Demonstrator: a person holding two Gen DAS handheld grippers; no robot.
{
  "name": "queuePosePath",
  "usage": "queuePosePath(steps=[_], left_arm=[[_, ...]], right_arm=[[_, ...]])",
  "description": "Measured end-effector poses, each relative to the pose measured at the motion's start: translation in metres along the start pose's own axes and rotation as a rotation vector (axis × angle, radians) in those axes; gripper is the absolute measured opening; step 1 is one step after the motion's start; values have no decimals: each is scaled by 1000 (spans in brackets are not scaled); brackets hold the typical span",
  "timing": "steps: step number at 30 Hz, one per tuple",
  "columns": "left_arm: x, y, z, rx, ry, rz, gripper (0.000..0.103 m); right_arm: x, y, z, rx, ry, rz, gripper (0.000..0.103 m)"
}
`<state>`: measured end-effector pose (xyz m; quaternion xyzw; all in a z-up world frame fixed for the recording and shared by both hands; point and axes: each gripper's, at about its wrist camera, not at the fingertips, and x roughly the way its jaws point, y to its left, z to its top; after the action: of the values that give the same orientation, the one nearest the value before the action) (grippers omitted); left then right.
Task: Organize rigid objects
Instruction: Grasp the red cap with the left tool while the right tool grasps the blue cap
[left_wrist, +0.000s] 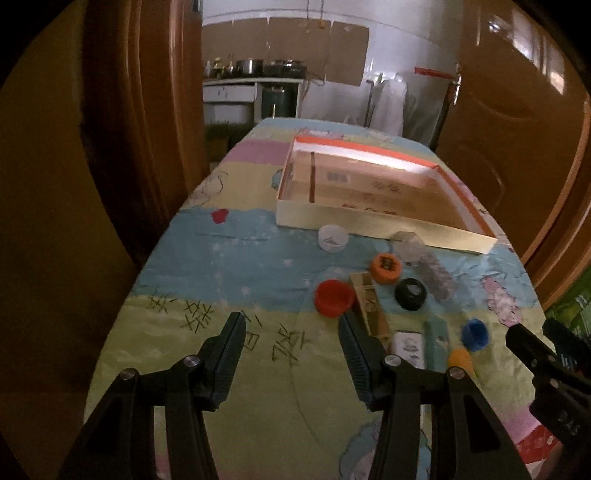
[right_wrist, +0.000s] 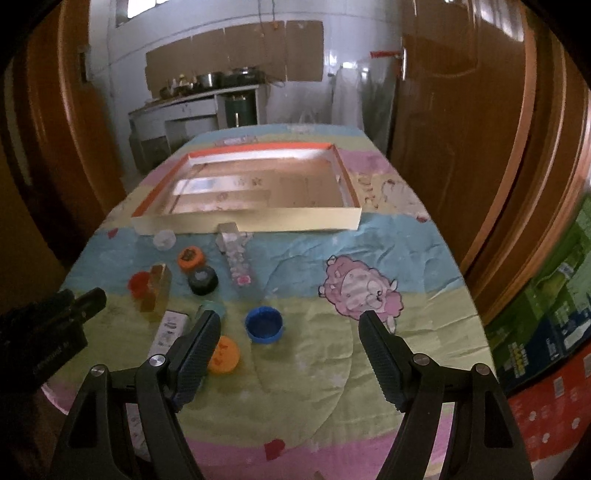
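On the patterned tablecloth (left_wrist: 229, 266) lie several bottle caps: red (left_wrist: 334, 297), orange (left_wrist: 386, 267), black (left_wrist: 410, 293), white (left_wrist: 333, 238), blue (right_wrist: 265, 325) and yellow-orange (right_wrist: 223, 354). Among them are a gold carton (right_wrist: 155, 291), a clear long box (right_wrist: 236, 258) and a small white box (right_wrist: 170, 328). A shallow orange-rimmed cardboard box (right_wrist: 255, 218) sits behind them. My left gripper (left_wrist: 291, 326) hovers open and empty, just short of the red cap. Over the blue cap, my right gripper (right_wrist: 290, 326) is open and holds nothing.
Brown wooden doors (right_wrist: 461, 129) flank the narrow table on both sides. Green and red cartons (right_wrist: 546, 314) stand beside the table's right edge. A kitchen counter with pots (left_wrist: 255, 70) is beyond the far end. A teal tube (left_wrist: 432, 339) lies by the white box.
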<state>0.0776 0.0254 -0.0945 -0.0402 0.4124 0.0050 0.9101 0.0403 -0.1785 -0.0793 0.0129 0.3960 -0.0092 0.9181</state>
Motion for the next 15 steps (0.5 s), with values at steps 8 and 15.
queuePosePath(steps=[8,15], left_arm=[[34,-4,5,60,71,-58,52],[48,-15,5,129,88,-81,52]], right_arm=[[29,-3,2,12,45,32,79],[45,-9,-1,27,91,61,79]])
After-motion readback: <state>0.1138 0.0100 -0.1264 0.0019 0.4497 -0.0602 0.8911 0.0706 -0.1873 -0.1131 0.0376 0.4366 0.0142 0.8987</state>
